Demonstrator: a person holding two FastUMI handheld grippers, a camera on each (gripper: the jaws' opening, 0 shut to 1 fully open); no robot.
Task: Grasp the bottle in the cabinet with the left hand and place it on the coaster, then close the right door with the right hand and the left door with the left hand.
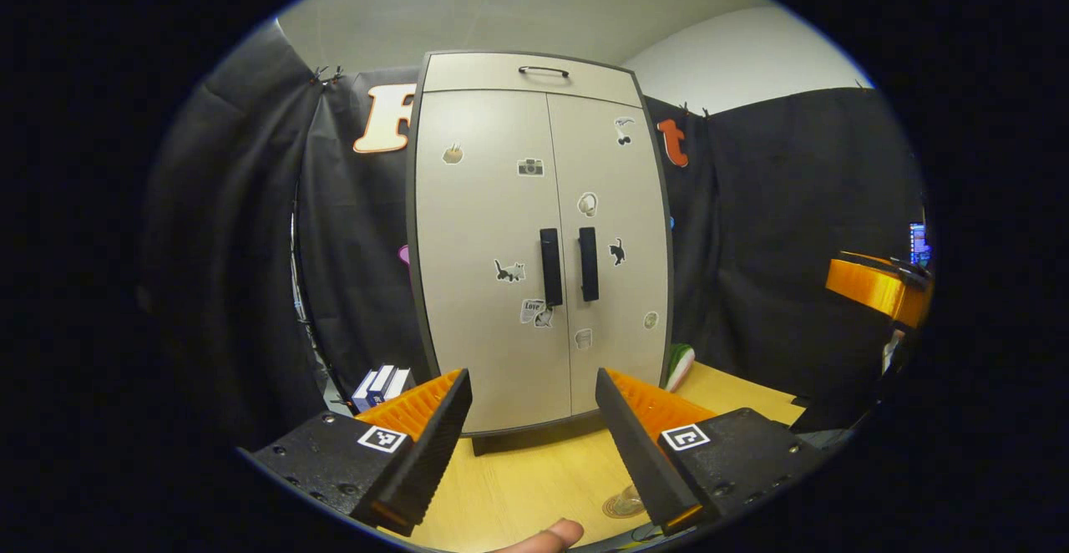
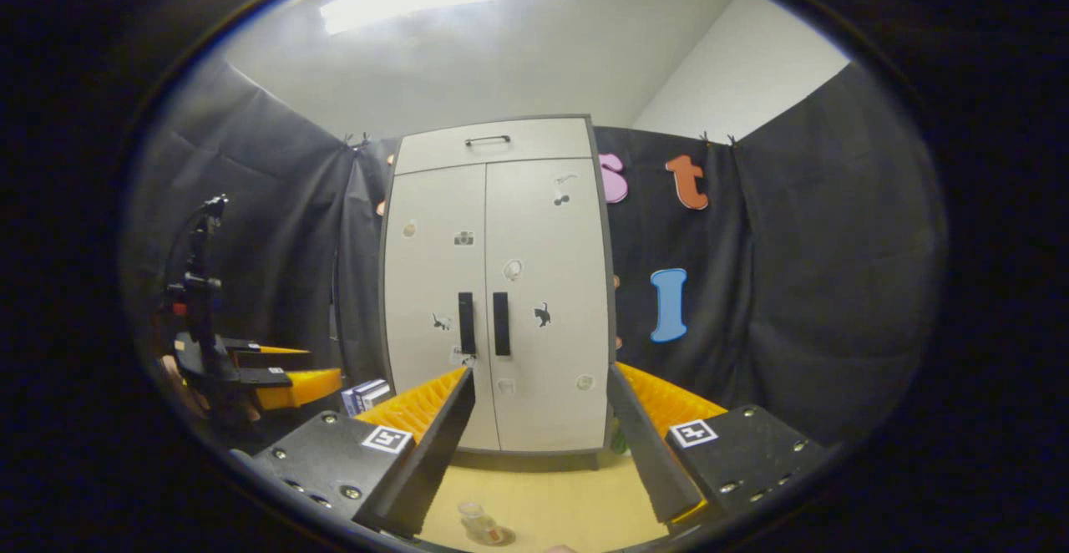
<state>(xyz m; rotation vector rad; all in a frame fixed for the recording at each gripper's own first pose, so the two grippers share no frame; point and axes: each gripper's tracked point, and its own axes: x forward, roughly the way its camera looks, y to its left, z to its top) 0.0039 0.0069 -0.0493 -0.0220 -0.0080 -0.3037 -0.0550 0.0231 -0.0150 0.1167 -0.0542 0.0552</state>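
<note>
The beige cabinet [image 1: 534, 227] stands on the wooden table [image 1: 534, 478] with both doors shut, its two dark handles [image 1: 550, 266] side by side in the middle. In the right gripper view a small clear bottle [image 2: 478, 520] stands on the table in front of the cabinet [image 2: 501, 286], on what looks like a coaster. In the left gripper view the bottle [image 1: 622, 503] is half hidden behind a finger. My left gripper [image 1: 531, 377] is open and holds nothing, facing the doors. My right gripper [image 2: 540, 369] is open too, farther back.
Blue and white boxes [image 1: 382, 384] lie left of the cabinet, a green and white object [image 1: 681, 365] at its right foot. A person's fingertip [image 1: 543, 536] shows at the near edge. The right gripper's body [image 1: 877, 286] hangs far right; the left gripper's body [image 2: 276, 373] far left.
</note>
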